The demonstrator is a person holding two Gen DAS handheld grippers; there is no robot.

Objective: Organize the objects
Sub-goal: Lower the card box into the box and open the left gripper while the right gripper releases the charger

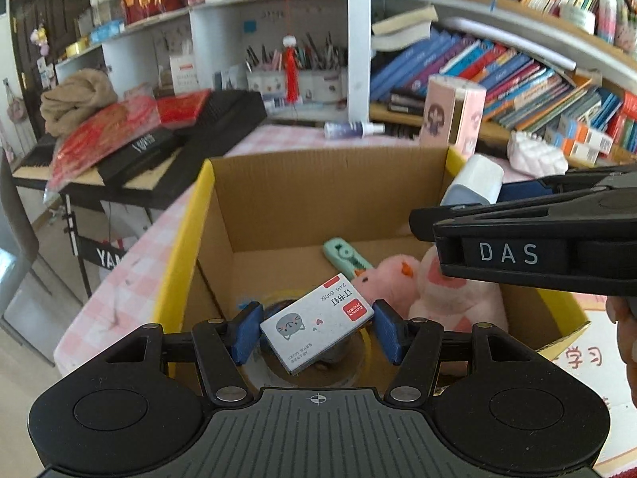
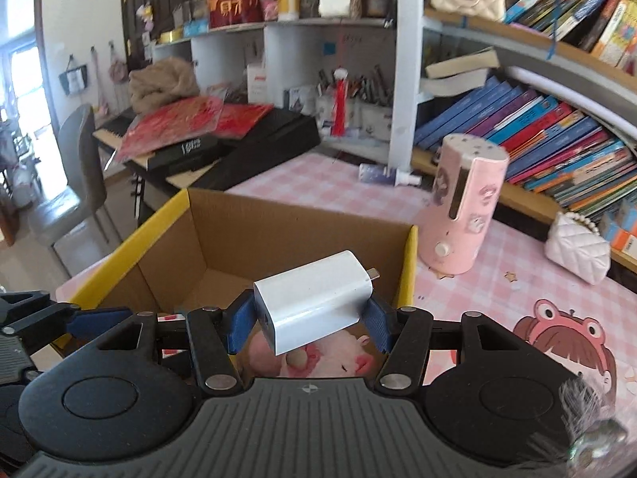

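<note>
My left gripper (image 1: 316,328) is shut on a small grey staple box (image 1: 314,324) with a cat drawing, held over the open cardboard box (image 1: 318,195) with yellow flaps. Inside the box lie a pink plush toy (image 1: 434,294), a mint correction tape (image 1: 346,257) and a roll of tape (image 1: 350,366) under the staple box. My right gripper (image 2: 308,320) is shut on a white charger plug (image 2: 314,298), hovering above the cardboard box (image 2: 278,235) near its right side. That charger (image 1: 475,181) and the right gripper's body also show at the right in the left wrist view.
The box stands on a pink checked tablecloth (image 2: 497,298). A pink cylindrical holder (image 2: 464,207), a spray bottle (image 2: 382,175) and a white quilted purse (image 2: 577,247) sit behind and right. Bookshelves (image 2: 557,139) fill the back; a keyboard (image 2: 223,147) with red packets stands left.
</note>
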